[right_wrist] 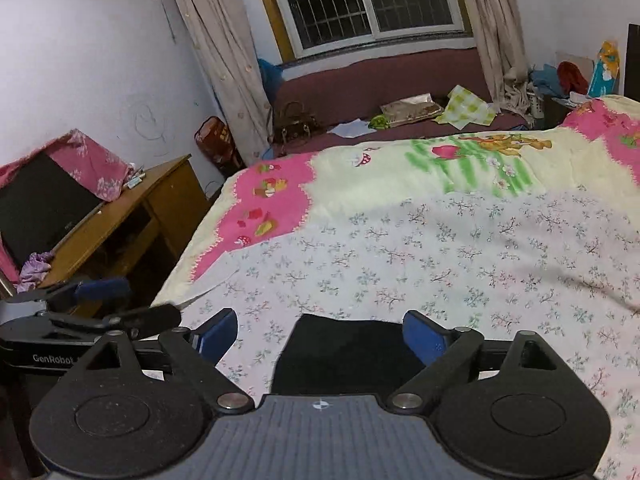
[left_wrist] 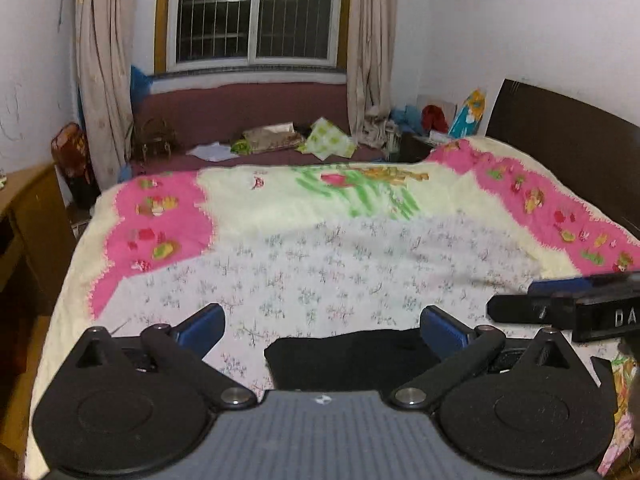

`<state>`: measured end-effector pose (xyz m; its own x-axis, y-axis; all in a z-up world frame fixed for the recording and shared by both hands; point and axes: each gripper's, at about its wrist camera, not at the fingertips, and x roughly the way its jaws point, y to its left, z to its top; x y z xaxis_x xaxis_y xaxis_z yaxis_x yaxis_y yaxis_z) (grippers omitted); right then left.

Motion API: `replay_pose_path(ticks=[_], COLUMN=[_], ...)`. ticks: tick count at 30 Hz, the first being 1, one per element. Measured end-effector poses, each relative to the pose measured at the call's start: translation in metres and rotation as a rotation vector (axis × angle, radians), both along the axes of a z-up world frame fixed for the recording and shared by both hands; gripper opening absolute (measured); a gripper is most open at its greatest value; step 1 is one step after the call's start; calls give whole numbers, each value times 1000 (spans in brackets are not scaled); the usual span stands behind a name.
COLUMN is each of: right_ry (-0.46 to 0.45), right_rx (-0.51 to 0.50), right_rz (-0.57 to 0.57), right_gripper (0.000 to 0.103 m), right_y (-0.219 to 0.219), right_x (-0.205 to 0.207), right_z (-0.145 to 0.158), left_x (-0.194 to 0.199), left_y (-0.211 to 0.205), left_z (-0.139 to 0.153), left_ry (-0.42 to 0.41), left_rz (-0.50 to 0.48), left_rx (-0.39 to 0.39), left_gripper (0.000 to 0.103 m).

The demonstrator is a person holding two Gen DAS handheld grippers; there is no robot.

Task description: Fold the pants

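Pants point(left_wrist: 352, 356) between spread left gripper point(left_wrist: 322, 322) fingers

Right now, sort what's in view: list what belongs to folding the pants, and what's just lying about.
For the job:
- folded black fabric pants on the white floral sheet
- left gripper, open
- right gripper, open

Lying about:
- pink-and-cream cartoon blanket
- brown wooden desk
- dark monitor under pink cloth
- green checked cloth
- brown handbag

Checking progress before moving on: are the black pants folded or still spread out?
Cannot tell for certain. Only a compact dark patch of the black pants shows on the floral sheet; no legs trail out, suggesting folded.
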<state>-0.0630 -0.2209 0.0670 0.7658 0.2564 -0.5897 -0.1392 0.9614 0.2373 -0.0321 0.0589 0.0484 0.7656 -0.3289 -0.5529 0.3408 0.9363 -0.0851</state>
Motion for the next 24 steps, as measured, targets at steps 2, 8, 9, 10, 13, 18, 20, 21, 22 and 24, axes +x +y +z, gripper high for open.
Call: replay_pose_path(ticks=[2, 8, 9, 10, 13, 18, 20, 21, 22, 24], right_ry=[22, 59, 59, 60, 64, 101, 124, 130, 135, 142], right_rx=[37, 49, 45, 44, 54, 32, 41, 41, 42, 49], right_rz=[-16, -39, -34, -32, -27, -29, -31, -34, -38, -42], right_gripper=[78, 79, 79, 79, 79, 79, 79, 79, 79, 79], right_y=[1, 10, 14, 15, 19, 23, 23, 24, 23, 23], right_x=[-3, -18, -22, -23, -25, -28, -31, -33, -35, -38], right_z=[-2, 1, 2, 2, 3, -7, -12, -14, -16, -17], left_x=[5, 1, -3, -5, -7, -17, -20, -21, -23, -24], left_y=[-2, 5, 6, 6, 3, -9, -14, -17, -20, -24], left_z=[0, 2, 0, -3, -12, -25, -31, -33, -34, -34], left_ry=[46, 63, 64, 71, 108, 120, 131, 133, 135, 144], left_rz=[3, 61, 69, 69, 78, 66, 68, 64, 53, 31], left_rx=[31, -28, -32, -31, -1, 95, 131, 147, 161, 159], left_gripper=[103, 103, 103, 103, 103, 103, 103, 103, 103, 103])
